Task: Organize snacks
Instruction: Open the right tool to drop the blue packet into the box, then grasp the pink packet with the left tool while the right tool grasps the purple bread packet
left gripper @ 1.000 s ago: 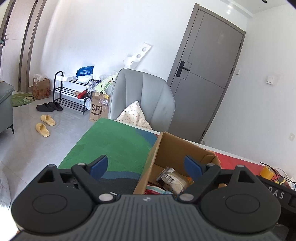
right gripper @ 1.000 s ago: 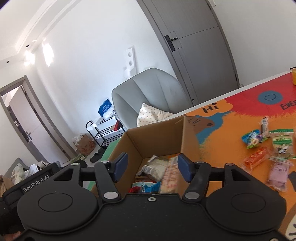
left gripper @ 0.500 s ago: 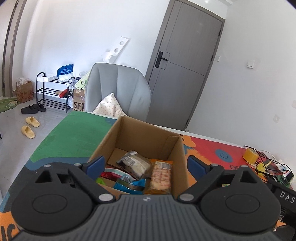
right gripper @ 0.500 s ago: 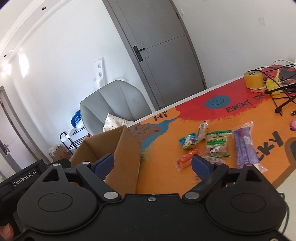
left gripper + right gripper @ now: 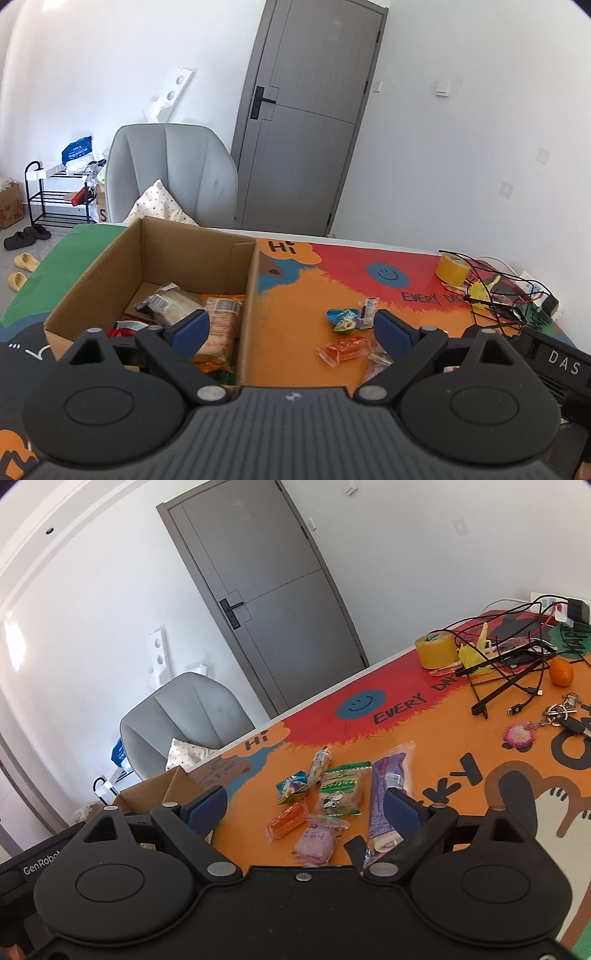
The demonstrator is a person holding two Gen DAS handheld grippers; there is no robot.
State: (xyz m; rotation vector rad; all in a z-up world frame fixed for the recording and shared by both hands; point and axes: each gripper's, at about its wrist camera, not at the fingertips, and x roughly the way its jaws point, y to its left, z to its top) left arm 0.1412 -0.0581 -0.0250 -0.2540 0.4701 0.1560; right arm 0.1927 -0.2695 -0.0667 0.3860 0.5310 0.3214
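left gripper (image 5: 291, 328): spread, holding nothing, above box wall | right gripper (image 5: 304, 808): spread, holding nothing, over loose snacks (image 5: 340, 790) mid-desk | box (image 5: 110, 266): near desk's left edge, holds packets (image 5: 221, 325)

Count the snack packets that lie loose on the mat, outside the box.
6: a long purple one rightmost, a green one beside it, a blue one, a small pale one farthest, an orange one, a pink one nearest. The hand-held gripper may hide more.
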